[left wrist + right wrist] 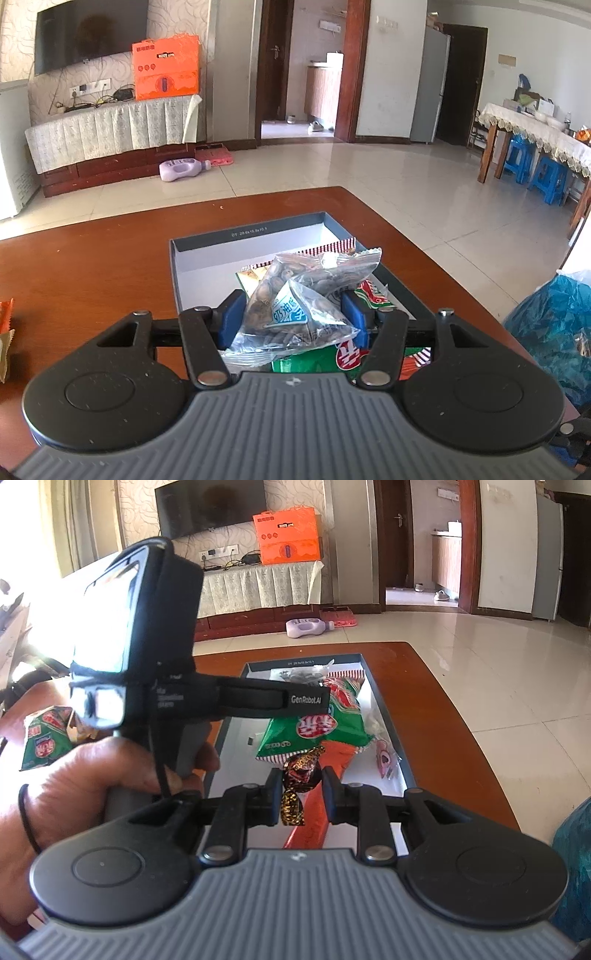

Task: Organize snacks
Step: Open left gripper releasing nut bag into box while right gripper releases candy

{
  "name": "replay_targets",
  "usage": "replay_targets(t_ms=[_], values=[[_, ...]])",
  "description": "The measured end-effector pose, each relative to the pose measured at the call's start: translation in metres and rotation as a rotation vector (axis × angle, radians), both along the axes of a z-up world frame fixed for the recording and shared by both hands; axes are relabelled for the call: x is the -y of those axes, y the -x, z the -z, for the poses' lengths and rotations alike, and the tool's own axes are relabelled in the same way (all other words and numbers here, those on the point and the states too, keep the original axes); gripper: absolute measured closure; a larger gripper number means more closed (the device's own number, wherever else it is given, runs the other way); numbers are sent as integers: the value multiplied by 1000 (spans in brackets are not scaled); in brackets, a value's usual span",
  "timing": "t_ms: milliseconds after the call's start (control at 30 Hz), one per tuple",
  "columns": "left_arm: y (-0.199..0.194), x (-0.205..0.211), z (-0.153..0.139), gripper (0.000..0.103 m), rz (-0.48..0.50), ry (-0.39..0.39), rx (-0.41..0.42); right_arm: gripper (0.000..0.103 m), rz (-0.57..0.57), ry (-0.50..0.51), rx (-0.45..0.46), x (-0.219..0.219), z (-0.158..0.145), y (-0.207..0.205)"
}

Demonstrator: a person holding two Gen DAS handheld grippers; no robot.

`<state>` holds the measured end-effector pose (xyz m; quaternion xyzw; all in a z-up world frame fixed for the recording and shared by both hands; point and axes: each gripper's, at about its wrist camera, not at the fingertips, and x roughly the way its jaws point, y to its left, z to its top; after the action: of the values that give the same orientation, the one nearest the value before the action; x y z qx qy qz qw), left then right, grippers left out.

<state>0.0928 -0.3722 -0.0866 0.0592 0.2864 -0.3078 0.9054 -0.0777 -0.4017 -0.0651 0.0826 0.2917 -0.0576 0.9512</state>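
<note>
Tiled floor and a TV wall fill the background beyond my brown bench [92, 266], whose far edge lies just past the box. To the left of my left tool [291, 314], at the bench's near left edge, I see a scrap of an orange snack wrapper [5, 314]. My left tool is clamped on a clear packet of seeds [295, 299], its blue pads [231, 314] pressing both sides, and holds it over the near end of the open grey box [177, 273]. Under and behind the packet, inside that box, lie a green and red snack bag [373, 295] and a bag with a red-striped edge [332, 249]; the far half of the box floor is bare white. To the right of this tool, off the bench's right edge, sits a blue plastic bag [554, 325].

From the right wrist view, a hand [92, 775] grips the left tool's handle to the left of my right tool [301, 779], and beyond it a green snack bag [44, 738] lies on the bench [443, 720]. My right tool is closed narrowly on a dark foil-wrapped candy [299, 771], held above the box's [388, 716] near end. Ahead of it inside the box lie a green snack bag [317, 727], an orange packet [340, 753] and, toward the right wall, a small pink wrapper [384, 760]. Bare bench runs along the box's right side.
</note>
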Motion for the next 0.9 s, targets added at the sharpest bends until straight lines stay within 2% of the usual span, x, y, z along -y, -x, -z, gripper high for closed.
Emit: replay_targets(t_ms=[200, 267, 700, 900], values=[[-2, -2, 1, 24, 3, 6, 1, 77, -1, 3, -3, -6, 0, -3], [0, -1, 1, 22, 11, -3, 13, 77, -1, 4, -5, -6, 1, -3], [11, -12, -4, 11, 33, -5, 24, 77, 33, 3, -7, -5, 3, -6], [20, -19, -1, 9, 54, -21, 34, 77, 48, 8, -4, -7, 6, -8]])
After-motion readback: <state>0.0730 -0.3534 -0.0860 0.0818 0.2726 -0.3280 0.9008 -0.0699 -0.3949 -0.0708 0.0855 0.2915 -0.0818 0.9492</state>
